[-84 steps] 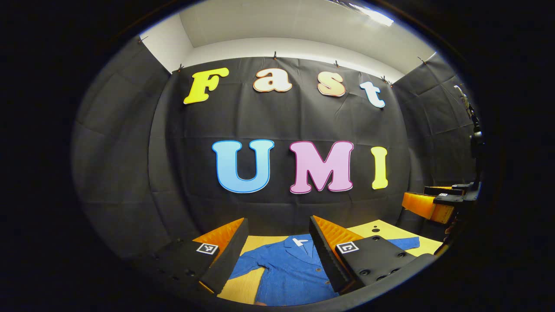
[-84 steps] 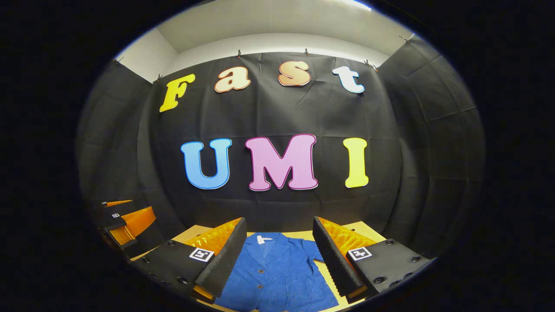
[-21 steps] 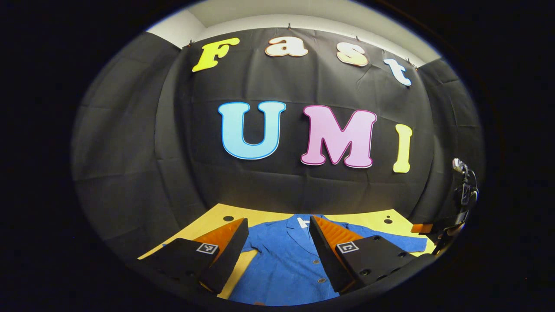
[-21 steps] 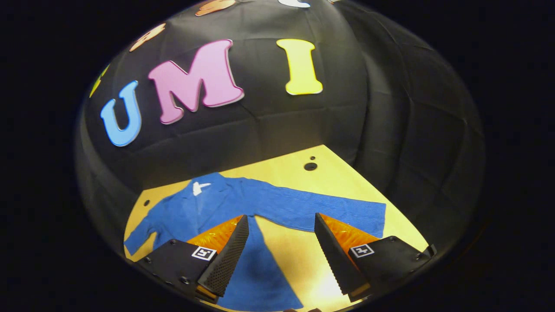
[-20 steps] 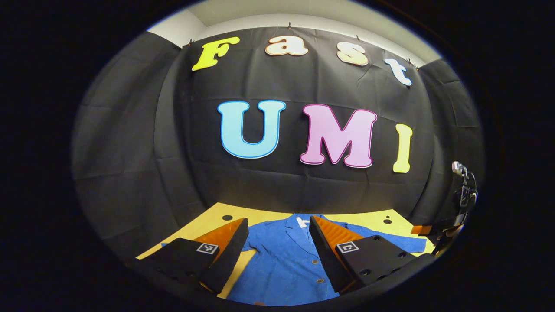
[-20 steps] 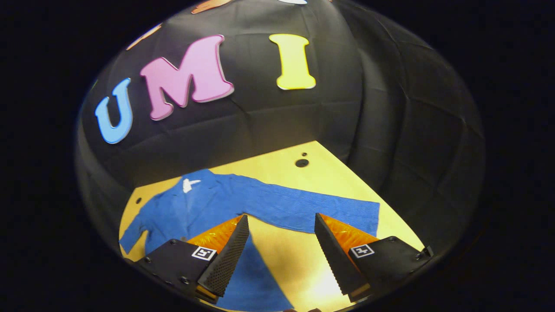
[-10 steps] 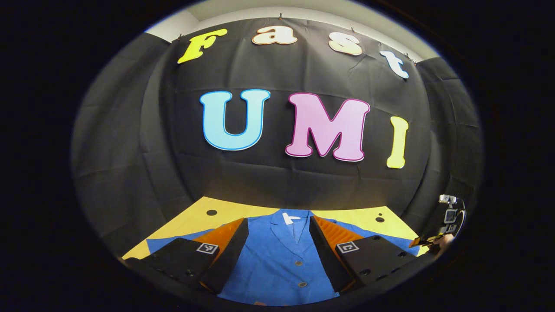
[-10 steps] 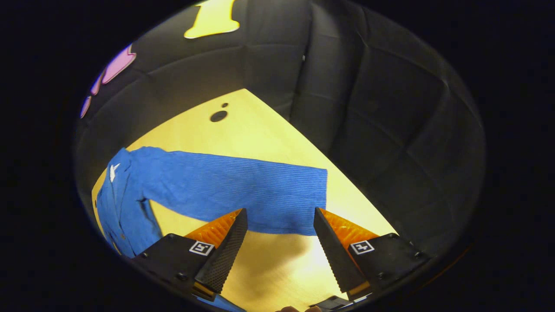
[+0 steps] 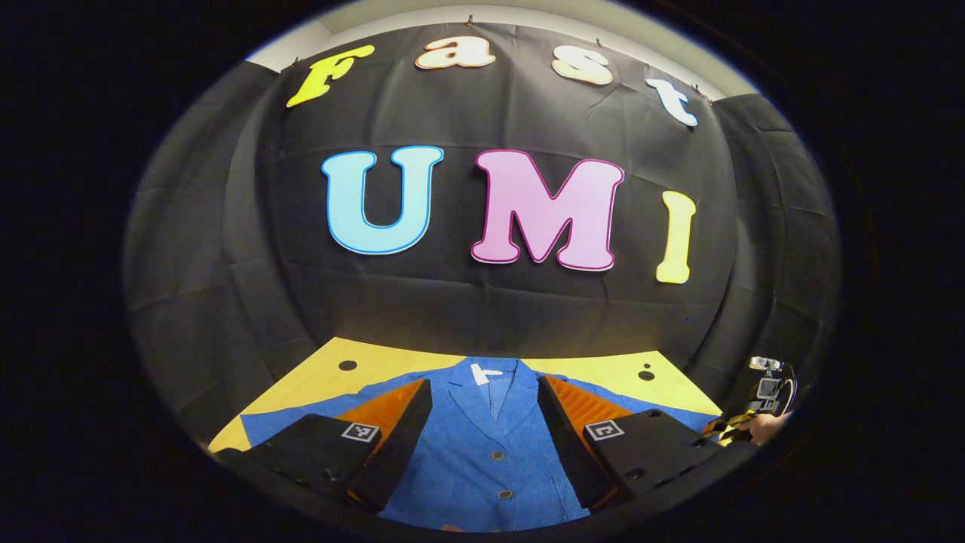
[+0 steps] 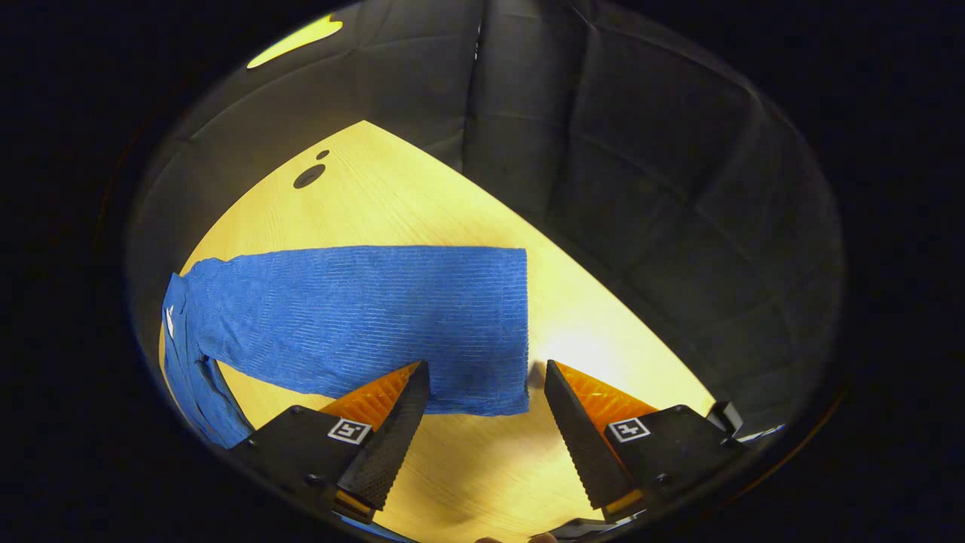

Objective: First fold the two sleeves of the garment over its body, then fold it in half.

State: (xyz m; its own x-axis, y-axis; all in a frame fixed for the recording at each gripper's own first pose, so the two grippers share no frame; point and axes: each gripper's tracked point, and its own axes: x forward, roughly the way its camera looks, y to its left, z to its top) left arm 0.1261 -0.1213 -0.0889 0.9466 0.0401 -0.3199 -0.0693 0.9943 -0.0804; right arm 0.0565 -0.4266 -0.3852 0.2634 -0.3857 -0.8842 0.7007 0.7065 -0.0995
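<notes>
A blue button-up garment [image 9: 482, 445] lies flat on the yellow wooden table [image 9: 317, 377], collar toward the far wall, sleeves spread sideways. In the left gripper view my left gripper [image 9: 482, 437] hangs open above the garment's chest, buttons showing between its fingers. In the right gripper view my right gripper [image 10: 486, 422] is open and low over the table. The cuff end of one blue sleeve [image 10: 362, 324] lies just ahead of its fingertips, between them but not gripped. The right gripper [image 9: 765, 392] also appears small at the far right of the left gripper view.
Black cloth walls close in the table on the far and right sides. Small dark holes [image 10: 309, 176] mark the tabletop near its far corners. The table's right edge [image 10: 648, 332] runs close beyond the sleeve's cuff.
My right gripper has swung right and dropped toward the sleeve's cuff, which now sits larger between its fingers. My left gripper has drifted over the garment's chest. Both stay open.
</notes>
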